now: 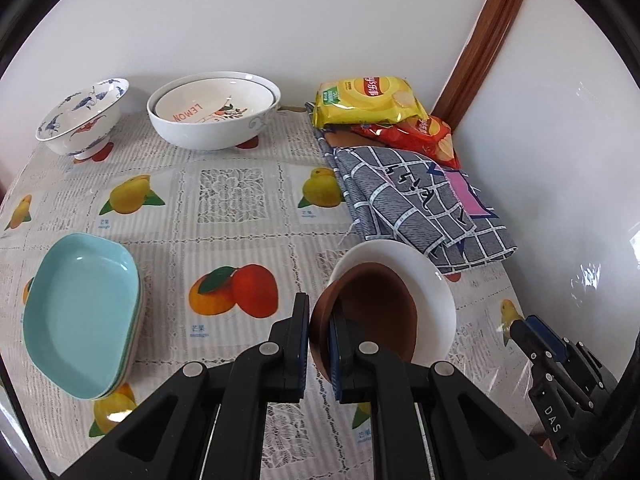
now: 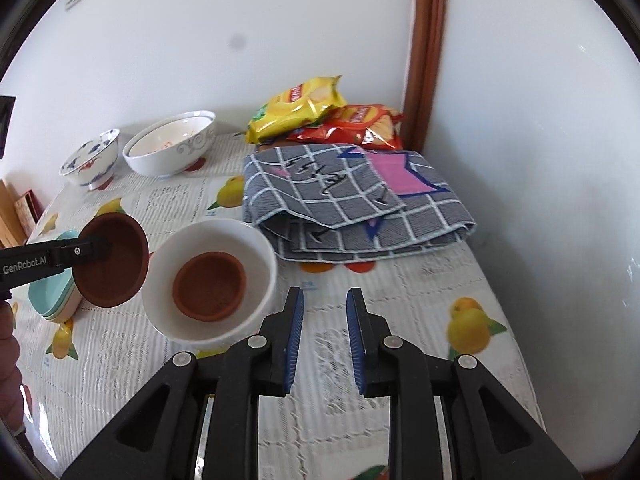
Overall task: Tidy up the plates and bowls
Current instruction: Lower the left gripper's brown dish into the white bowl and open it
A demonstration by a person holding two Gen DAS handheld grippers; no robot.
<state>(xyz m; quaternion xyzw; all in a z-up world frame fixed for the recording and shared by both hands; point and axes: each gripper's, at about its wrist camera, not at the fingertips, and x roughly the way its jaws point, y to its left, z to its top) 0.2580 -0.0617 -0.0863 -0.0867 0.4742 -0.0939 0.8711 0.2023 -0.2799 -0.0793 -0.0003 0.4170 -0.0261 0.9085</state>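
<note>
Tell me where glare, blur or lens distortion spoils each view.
Left wrist view: fisheye bends the wooden door frame, and glare streaks the clear table cover at the right edge. The brown bowl in the left tool looks slightly soft. Right wrist view: a dark smudge sits over the wall, and the tablecloth between the right tool's fingers is blurred.
</note>
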